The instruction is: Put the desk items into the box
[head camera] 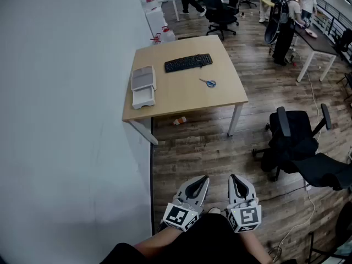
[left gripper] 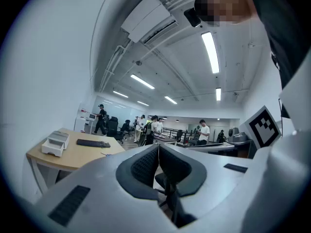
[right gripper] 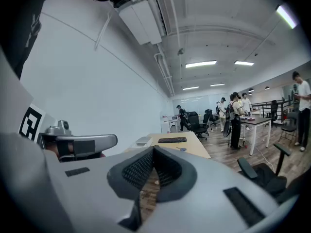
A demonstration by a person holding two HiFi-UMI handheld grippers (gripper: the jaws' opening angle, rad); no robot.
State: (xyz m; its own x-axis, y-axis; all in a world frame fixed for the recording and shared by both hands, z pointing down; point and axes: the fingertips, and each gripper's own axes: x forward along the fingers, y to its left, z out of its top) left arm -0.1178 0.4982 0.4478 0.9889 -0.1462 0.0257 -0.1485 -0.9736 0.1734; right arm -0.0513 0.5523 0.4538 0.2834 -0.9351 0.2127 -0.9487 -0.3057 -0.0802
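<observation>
left gripper (head camera: 203,180) and right gripper (head camera: 233,179) held low, jaws together and empty, probably pre-approach, well apart from pale wooden desk (head camera: 181,100) bearing black keyboard (head camera: 188,62), blue-handled scissors (head camera: 208,83), seemingly the grey-white plastic box (head camera: 143,86).

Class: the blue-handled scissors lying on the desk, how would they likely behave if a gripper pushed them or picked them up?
The scissors lie flat, so a push would probably slide them across the smooth desk rather than roll them. They look small and thin, so they are likely light but awkward to pinch. Their blades may swing on the pivot when lifted.
</observation>
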